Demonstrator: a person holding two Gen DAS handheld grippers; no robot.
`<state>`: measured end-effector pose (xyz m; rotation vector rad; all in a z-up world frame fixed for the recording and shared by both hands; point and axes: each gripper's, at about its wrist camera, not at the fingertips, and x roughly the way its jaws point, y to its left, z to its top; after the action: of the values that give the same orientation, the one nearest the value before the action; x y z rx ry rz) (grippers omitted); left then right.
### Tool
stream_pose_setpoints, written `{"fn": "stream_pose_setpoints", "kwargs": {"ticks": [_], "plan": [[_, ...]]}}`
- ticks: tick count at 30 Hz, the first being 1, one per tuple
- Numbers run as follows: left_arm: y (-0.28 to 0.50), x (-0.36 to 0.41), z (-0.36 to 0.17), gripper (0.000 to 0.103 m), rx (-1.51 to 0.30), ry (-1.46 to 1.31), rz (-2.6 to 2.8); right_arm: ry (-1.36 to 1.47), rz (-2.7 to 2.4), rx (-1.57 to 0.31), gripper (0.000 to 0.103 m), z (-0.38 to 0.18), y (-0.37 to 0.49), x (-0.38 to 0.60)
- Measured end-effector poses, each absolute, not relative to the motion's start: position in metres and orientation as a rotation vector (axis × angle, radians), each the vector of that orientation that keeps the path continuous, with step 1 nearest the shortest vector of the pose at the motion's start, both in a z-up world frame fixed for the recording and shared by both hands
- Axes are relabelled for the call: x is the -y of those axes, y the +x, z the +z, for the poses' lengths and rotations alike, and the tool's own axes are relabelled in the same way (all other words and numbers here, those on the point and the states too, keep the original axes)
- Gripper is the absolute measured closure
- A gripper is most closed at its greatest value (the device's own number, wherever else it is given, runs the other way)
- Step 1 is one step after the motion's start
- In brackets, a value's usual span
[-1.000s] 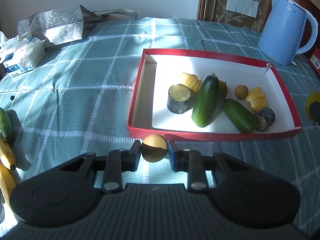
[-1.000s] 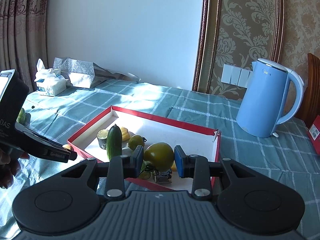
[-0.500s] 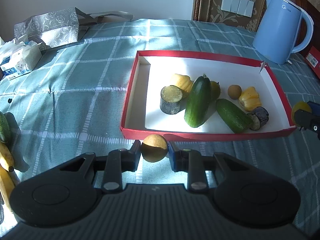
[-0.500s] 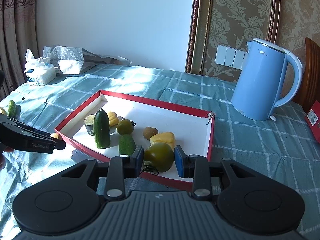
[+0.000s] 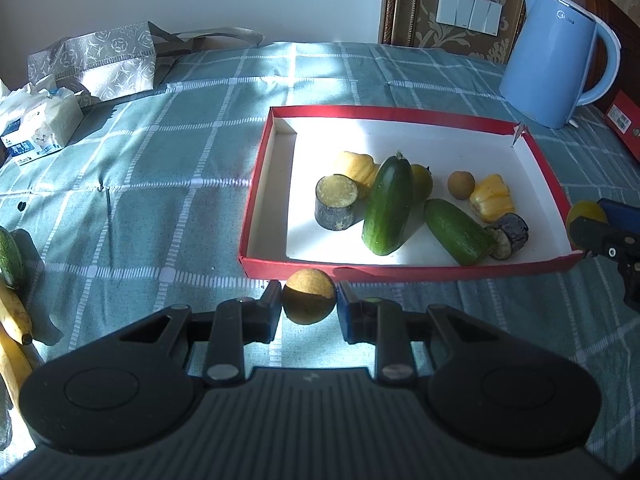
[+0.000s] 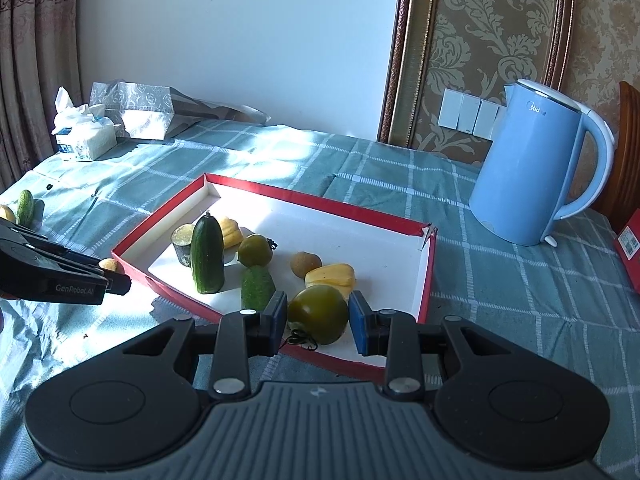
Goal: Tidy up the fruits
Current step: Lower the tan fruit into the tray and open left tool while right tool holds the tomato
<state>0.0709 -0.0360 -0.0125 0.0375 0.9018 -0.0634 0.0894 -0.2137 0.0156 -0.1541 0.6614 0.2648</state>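
Between the left tool's (image 5: pixel 309 307) closed jaws sits a small brown fruit (image 5: pixel 309 295), now nearer the red tray (image 5: pixel 404 269). Beyond, the right tool (image 6: pixel 318 318), clamping a green tomato (image 6: pixel 319 312), has come over the tray's near corner, so both drops look imminent.

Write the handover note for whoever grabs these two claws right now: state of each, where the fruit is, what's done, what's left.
Left claw: shut on a small round brown fruit, held just outside the near rim of the red tray.
Right claw: shut on a green tomato, over the tray's near right corner.
In the tray already: two cucumbers, a second green tomato, a small brown fruit, yellow pieces and dark cut chunks.
On the cloth at far left: bananas and another cucumber.
Left to do: set both held fruits in the tray, then probably fetch those.
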Motion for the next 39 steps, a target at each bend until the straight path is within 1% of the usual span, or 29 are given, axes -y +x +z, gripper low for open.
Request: {"fn": "stream_pose_setpoints", "kwargs": {"ticks": [13, 20, 26, 31, 39], "plan": [[0.076, 0.042, -0.006, 0.077, -0.888, 0.045, -0.090, -0.147, 0.251, -0.665, 0.071, 0.015, 0.101, 0.212], [0.080, 0.045, -0.003, 0.077, -0.885, 0.042, -0.097, -0.135, 0.200, -0.683, 0.071, 0.005, 0.125, 0.222], [0.089, 0.045, -0.002, 0.077, -0.879, 0.039, -0.097, -0.123, 0.197, -0.677, 0.071, 0.003, 0.127, 0.229], [0.100, 0.064, 0.002, 0.077, -0.855, 0.057, -0.156, -0.109, 0.194, -0.690, 0.071, 0.000, 0.127, 0.234], [0.127, 0.099, -0.006, 0.077, -0.861, 0.105, -0.209, -0.107, 0.180, -0.707, 0.071, -0.004, 0.126, 0.245]]}}
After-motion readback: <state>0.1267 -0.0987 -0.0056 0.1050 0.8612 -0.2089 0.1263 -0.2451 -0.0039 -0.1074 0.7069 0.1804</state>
